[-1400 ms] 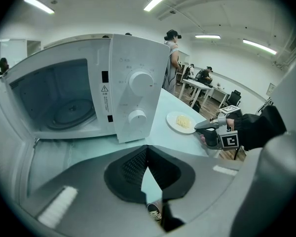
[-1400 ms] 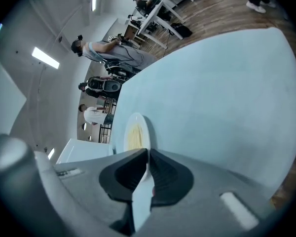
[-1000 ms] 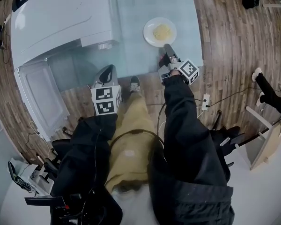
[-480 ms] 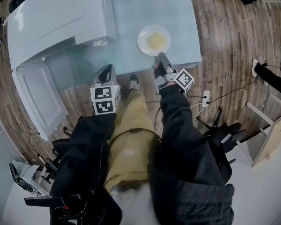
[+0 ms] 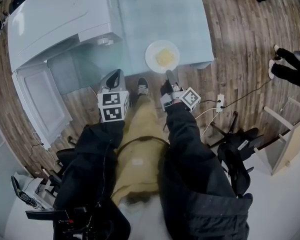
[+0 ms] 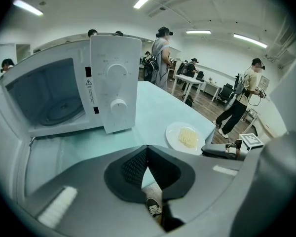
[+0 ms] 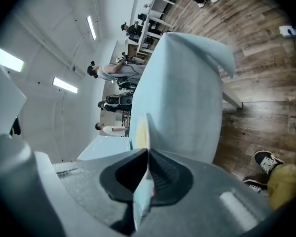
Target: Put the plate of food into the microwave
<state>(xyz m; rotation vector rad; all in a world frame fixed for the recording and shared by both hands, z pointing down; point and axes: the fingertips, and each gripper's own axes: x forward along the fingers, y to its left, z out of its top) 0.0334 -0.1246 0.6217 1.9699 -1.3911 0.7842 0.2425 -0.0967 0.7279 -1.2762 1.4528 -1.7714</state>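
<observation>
Table (image 5: 160, 14) — microwave (image 5: 60, 19), plate (image 5: 151, 57) at edge

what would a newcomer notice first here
The white plate of yellow food sits at the near edge of the pale blue table, its rim clamped by the right hand-held gripper. To its left, the white microwave stands with its door swung open.

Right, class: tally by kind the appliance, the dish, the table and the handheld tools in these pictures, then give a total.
Microwave: 1
Plate of food: 1
Table: 1
Tools: 2 (left tool, right tool)
Total: 5
</observation>
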